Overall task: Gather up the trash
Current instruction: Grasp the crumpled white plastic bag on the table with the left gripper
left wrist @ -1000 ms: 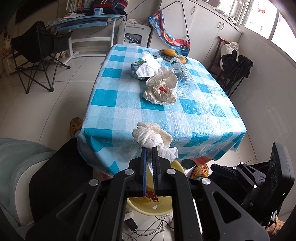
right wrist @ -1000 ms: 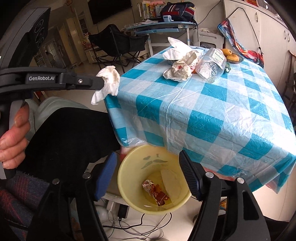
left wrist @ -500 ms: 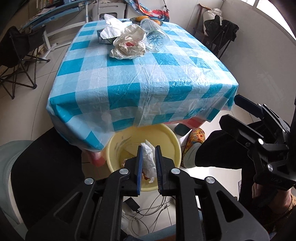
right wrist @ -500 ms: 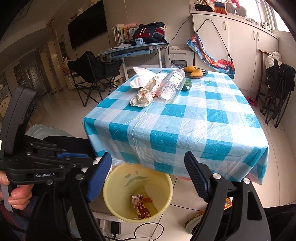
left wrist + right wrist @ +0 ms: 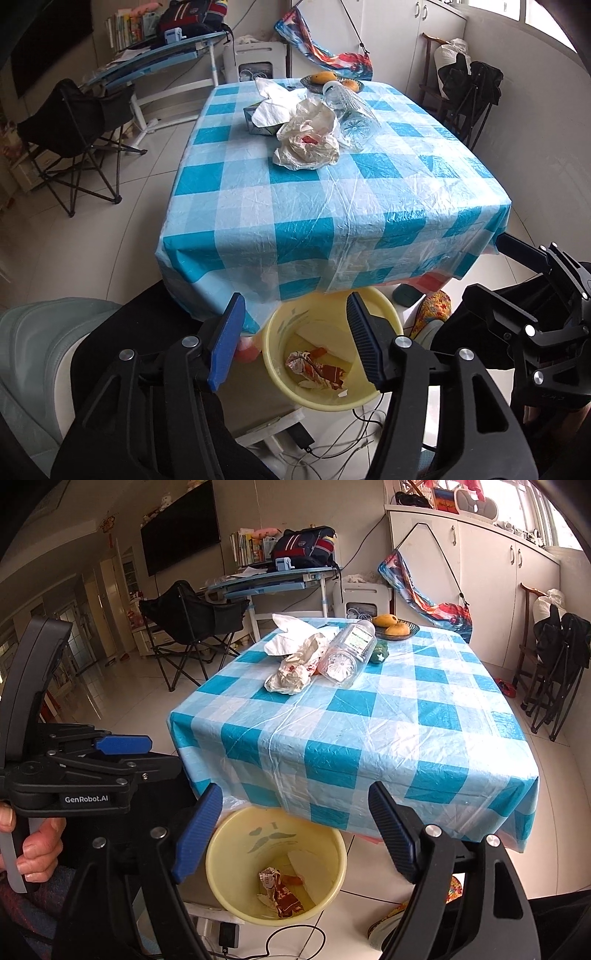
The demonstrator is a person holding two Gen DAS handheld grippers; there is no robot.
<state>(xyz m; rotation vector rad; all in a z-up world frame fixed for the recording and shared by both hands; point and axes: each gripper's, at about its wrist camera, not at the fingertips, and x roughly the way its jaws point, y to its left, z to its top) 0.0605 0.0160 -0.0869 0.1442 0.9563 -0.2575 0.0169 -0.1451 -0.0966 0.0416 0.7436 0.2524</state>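
A yellow trash bucket stands on the floor under the table's near edge, with a red-and-white wrapper and pale paper inside. My left gripper is open and empty above the bucket. My right gripper is open and empty, also above the bucket. On the blue checked table lie a crumpled plastic bag, a clear plastic bottle on its side and white tissue.
A plate of yellow fruit sits at the table's far end. A black folding chair stands left, another right. Cables and a power strip lie on the floor by the bucket. A slipper lies right of it.
My left gripper carried the white tissue from the table edge to over the bucket, then opened; the tissue is gone from its fingers. The right gripper stayed open.
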